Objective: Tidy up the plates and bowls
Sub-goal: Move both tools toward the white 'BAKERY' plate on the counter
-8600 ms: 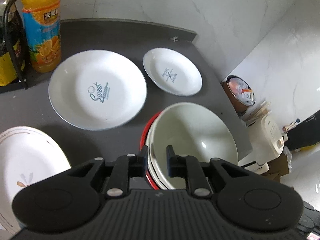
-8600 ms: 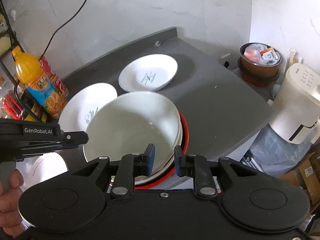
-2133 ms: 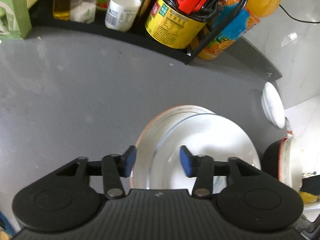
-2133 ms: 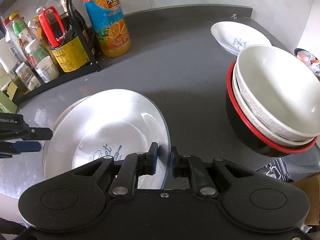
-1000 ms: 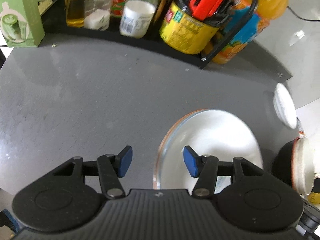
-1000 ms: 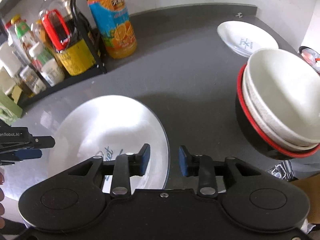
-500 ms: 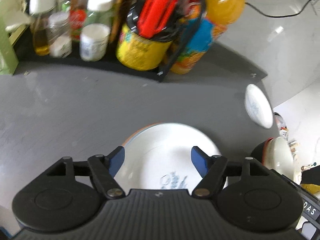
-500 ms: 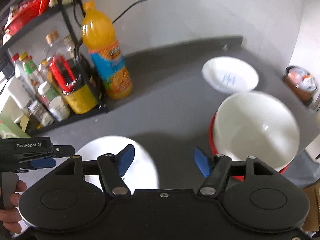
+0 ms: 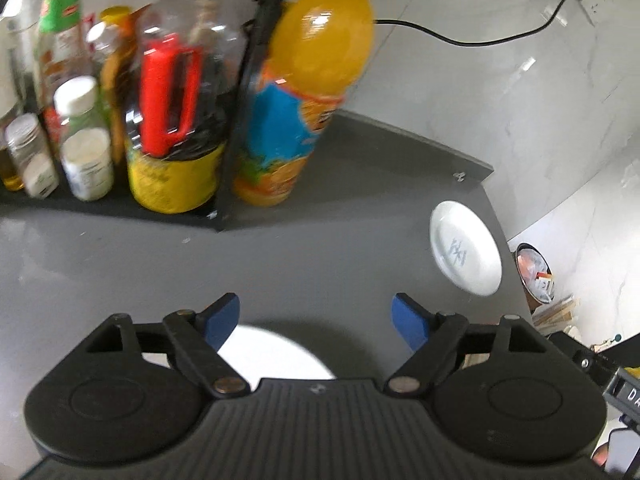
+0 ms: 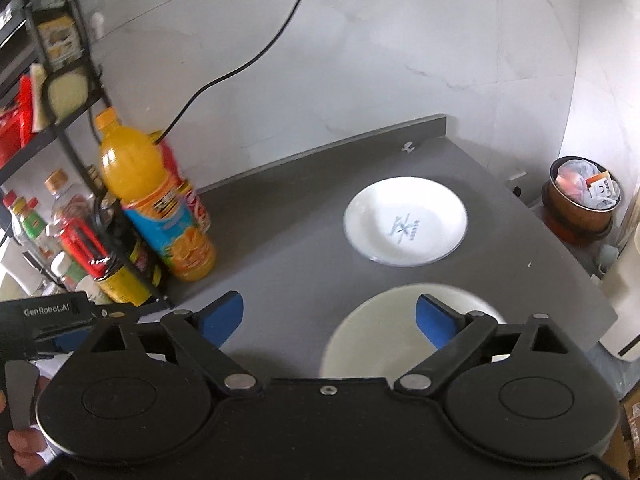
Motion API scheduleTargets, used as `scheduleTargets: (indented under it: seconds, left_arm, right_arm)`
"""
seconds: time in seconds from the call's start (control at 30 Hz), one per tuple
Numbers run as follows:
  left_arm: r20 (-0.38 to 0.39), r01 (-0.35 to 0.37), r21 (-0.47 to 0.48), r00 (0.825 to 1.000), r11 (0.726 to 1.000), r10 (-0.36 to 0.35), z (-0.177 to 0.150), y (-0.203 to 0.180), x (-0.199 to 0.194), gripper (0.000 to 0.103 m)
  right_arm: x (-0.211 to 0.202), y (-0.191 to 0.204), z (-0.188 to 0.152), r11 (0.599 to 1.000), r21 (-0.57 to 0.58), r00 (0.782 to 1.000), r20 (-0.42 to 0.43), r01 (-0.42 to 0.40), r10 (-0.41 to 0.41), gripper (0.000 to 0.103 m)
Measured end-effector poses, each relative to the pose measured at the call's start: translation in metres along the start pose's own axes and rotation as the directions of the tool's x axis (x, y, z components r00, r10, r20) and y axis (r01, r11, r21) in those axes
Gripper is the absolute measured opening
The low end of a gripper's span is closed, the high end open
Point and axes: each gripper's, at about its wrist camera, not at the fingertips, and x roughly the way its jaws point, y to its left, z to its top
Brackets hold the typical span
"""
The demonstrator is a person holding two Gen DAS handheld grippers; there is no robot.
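Both tools [image 9: 316, 316] [image 10: 328, 316] wide apart (empty)

One small white plate [image 10: 405, 221] with a blue print out on the grey surface [image 10: 280, 232], and one large white plate [image 9: 276, 354] peeking out in the left wrist view. One white bowl [image 10: 384, 332] showing in the right wrist view; whether more sit under it, can't tell. One orange juice bottle [image 10: 154, 200]. One black rack [image 9: 244, 92] packed with bottles and jars, too blurred to count. Two grippers: left gripper [image 9: 316, 322], right gripper [image 10: 330, 316]. One brown bin [image 10: 582, 204].
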Motion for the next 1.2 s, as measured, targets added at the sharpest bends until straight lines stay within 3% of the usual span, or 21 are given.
scheduleTargets:
  seconds: [0.5,0.6,0.73,0.83,1.2]
  left_arm:
    - [0.006,-0.006,0.084,1.000,0.996,0.006,0.027,-0.127,0.069,0.082]
    - [-0.010,0.003,0.062,1.000,0.998,-0.003,0.031,-0.144,0.087,0.082]
    - [-0.033,-0.020,0.050,0.999,0.999,0.021,0.036,-0.160,0.111,0.082]
    - [-0.071,-0.019,0.011,0.997,1.000,0.020,0.039,-0.164,0.131,0.081]
    - [-0.109,-0.056,-0.011,0.993,0.998,0.055,0.047,-0.171,0.177,0.069]
  right_arm:
    - [0.043,-0.113,0.056,0.999,0.029,1.000,-0.008,-0.027,0.028,0.094]
    - [0.055,-0.135,0.064,0.999,0.034,0.999,-0.025,-0.043,0.044,0.094]
    - [0.073,-0.156,0.070,0.998,0.026,0.997,-0.040,-0.063,0.064,0.093]
    - [0.088,-0.167,0.073,0.997,0.019,0.995,-0.055,-0.078,0.079,0.086]
    - [0.148,-0.188,0.080,0.992,0.032,0.981,-0.153,-0.119,0.122,0.071]
